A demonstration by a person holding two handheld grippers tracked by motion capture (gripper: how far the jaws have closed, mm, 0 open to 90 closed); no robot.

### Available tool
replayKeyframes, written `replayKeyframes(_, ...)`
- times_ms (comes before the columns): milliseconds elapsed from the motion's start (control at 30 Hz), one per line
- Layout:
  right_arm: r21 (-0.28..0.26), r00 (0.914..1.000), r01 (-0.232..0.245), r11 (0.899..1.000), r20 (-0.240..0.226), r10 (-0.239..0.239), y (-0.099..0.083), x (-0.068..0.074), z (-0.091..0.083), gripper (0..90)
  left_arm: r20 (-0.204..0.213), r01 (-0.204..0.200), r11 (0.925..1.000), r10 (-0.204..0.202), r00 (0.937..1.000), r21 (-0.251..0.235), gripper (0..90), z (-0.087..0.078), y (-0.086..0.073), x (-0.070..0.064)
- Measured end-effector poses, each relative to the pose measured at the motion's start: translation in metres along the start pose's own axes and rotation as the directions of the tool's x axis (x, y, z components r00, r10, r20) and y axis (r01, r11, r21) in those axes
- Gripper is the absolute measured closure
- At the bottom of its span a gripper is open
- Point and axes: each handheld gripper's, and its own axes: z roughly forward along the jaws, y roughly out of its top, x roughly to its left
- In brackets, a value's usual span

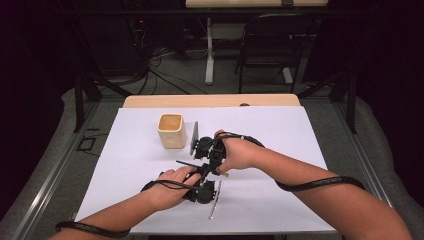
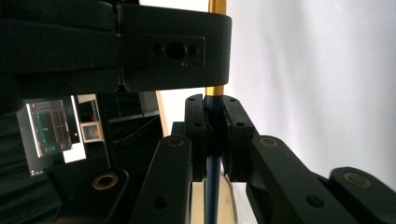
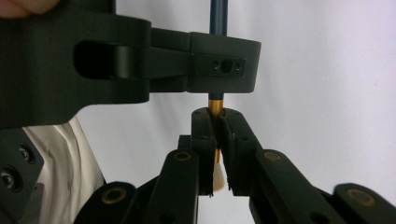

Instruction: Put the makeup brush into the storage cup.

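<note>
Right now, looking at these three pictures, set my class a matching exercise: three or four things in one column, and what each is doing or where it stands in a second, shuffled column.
Things:
1. left gripper
2. right gripper
3. cup
4. paintbrush

States or places:
A. stands open-topped on the white sheet, beyond both hands
B. shut on the gold ferrule, just above the white bristles
C. shut on the dark blue handle, below the gold part
D. gripped at two places at once

Pairs: 1-C, 2-B, 3-A, 4-D

Glossy blue brush handle [image 2: 212,179], gold metal ferrule [image 3: 215,105], matt black jaws
</note>
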Motion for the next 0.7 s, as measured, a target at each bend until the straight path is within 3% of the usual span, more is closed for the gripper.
replayKeyframes(200, -0.031, 1.0000, -0.002, 1.000, -0.007, 0.002, -0.002, -0.001, -0.007, 77.2, 0.002, -0.004, 1.0000, 0.004, 1.0000, 0.008, 82.6, 0.001, -0.004, -0.001)
replayKeyframes(300, -0.066, 0.9999, -0.011, 0.998, 0.009, 0.012, -0.006, -0.004, -0.017, 75.6, 0.005, -0.001, 0.9999, 0.001, 1.0000, 0.017, 82.6, 0.001, -0.007, -0.001)
replayKeyframes(400, -0.068, 0.9997, -0.020, 0.997, 0.013, 0.021, -0.008, -0.006, -0.021, 73.9, 0.017, 0.012, 0.9995, -0.013, 0.9998, 0.030, 82.6, 0.000, -0.010, -0.001)
replayKeyframes(600, -0.095, 0.9990, -0.024, 0.995, 0.037, 0.027, -0.018, -0.011, -0.028, 67.7, 0.007, 0.015, 0.9992, -0.015, 0.9999, 0.036, 82.6, -0.003, -0.016, 0.001)
replayKeyframes(700, -0.115, 0.9982, -0.032, 0.993, 0.047, 0.037, -0.025, -0.016, -0.031, 64.5, 0.001, 0.037, 0.9989, -0.037, 0.9993, 0.028, 82.6, -0.003, -0.019, 0.002)
